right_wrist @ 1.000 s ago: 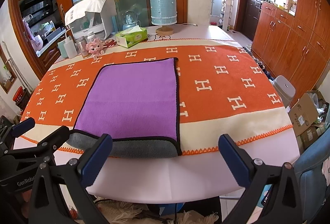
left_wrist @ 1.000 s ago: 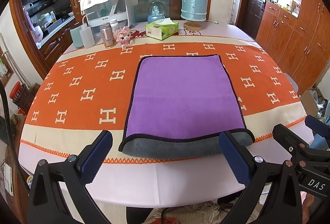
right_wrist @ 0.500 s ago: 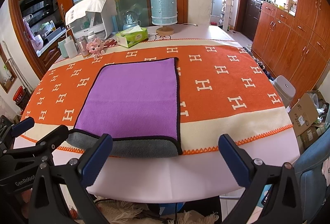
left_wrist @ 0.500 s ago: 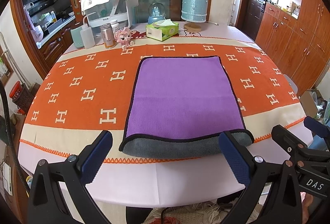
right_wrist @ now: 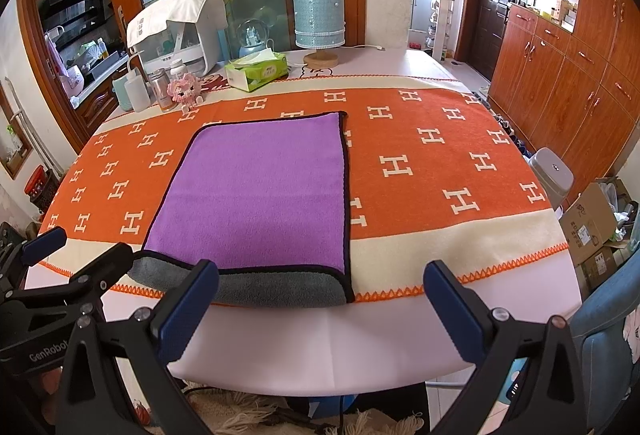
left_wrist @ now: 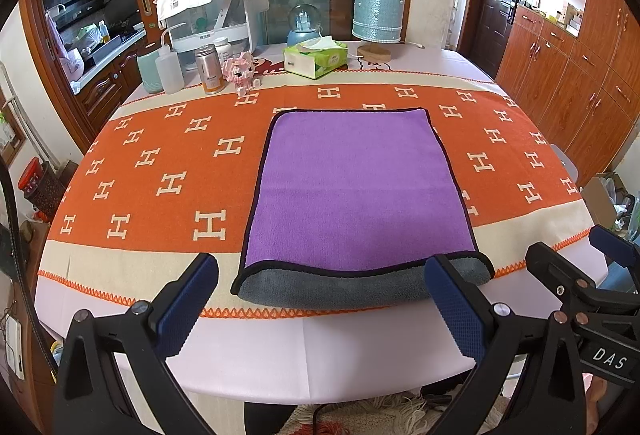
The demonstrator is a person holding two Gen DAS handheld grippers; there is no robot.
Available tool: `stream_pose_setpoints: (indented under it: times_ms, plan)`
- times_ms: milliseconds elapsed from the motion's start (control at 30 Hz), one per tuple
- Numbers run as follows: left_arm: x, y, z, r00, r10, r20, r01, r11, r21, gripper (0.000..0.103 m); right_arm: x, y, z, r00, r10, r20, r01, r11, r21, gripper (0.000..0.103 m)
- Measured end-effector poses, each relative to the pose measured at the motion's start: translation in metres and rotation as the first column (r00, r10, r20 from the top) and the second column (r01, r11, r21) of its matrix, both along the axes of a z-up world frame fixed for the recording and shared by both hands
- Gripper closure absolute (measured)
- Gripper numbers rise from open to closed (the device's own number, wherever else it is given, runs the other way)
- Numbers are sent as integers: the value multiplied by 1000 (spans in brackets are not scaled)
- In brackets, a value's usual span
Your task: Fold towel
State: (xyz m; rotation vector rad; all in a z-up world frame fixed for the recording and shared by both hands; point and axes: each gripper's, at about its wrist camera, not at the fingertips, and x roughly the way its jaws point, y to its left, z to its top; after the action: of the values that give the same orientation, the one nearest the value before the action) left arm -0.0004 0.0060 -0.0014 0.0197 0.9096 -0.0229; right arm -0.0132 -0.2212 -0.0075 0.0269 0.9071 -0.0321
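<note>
The counter [left_wrist: 352,363] carries an orange H-patterned cloth [left_wrist: 160,163] ahead of both grippers. On it lies the purple towel [left_wrist: 356,187], already folded once, its grey underside showing along the near edge, just ahead of the left gripper [left_wrist: 320,299] and ahead-left of the right gripper [right_wrist: 320,299]. Both grippers hover wide apart and hold nothing, short of the towel. Far beyond them stand a blue lamp [left_wrist: 379,9], a green tissue box [left_wrist: 316,59] and a pink toy [left_wrist: 240,71].
</note>
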Motion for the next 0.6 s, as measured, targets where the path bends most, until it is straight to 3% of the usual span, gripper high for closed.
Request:
stream_pose_setpoints:
  times_ms: [600]
  plan:
    - [0, 1, -1, 1000, -2, -1, 2, 1000, -3, 1, 1, 1, 0, 1000, -1, -1, 1, 1000, -2, 1]
